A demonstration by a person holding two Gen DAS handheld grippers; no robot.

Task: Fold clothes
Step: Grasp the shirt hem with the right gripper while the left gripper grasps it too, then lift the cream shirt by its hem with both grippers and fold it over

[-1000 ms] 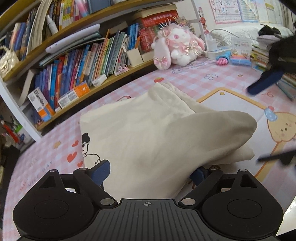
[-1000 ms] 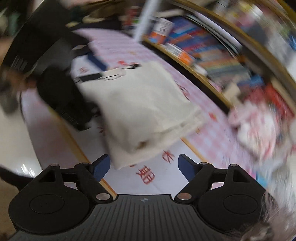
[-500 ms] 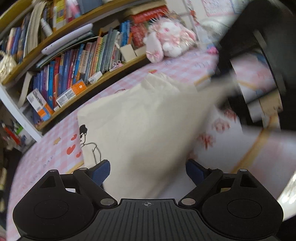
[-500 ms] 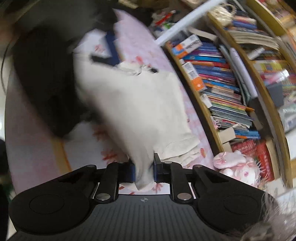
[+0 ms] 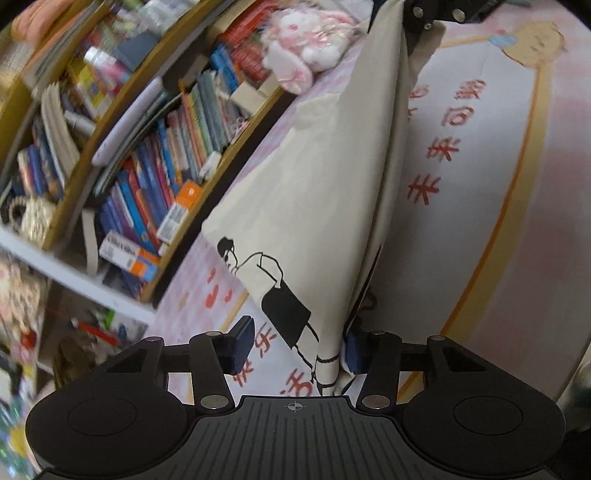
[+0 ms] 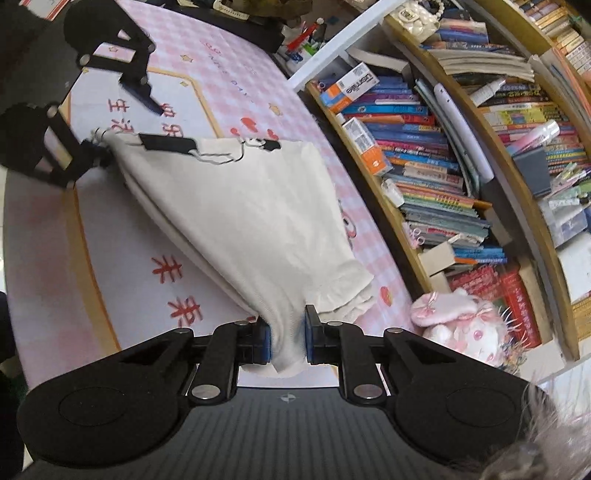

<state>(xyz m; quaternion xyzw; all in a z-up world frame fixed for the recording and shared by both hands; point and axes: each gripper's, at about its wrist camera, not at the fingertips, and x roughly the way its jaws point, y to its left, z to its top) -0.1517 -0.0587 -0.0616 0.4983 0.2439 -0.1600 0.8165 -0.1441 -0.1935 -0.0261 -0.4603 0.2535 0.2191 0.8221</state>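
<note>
My right wrist camera showed what the left did not: my right gripper (image 6: 287,338) closed tight on a bunched corner of the cream cotton garment with a black line-drawn figure (image 6: 236,218), blue pads (image 6: 263,341) pressing the cloth from both sides, and, at the far end, my left gripper (image 6: 110,122) seen from outside with one finger against the printed corner and the other standing clear above it. My left wrist camera showed the reverse end: my left gripper (image 5: 295,345) about half open, its jaws having just been closing, with the printed edge of the garment (image 5: 332,192) between them. The right-hand pad (image 5: 354,350) lay against the fold; the left-hand pad (image 5: 240,343) stood apart from the cloth, so I recorded no grip there. At the top of that view the cloth ran up to the dark frame of my right gripper (image 5: 424,16). The garment was stretched between my two grippers, its near edge raised and its far edge resting on the pink checked mat with a yellow-bordered white panel and red characters (image 6: 229,92). Its long axis ran from one gripper to the other, roughly alongside the wooden bookshelf packed with coloured books (image 6: 424,166). A pink and white plush toy (image 6: 465,325) sat by the shelf foot, near the end held in my right gripper.
</note>
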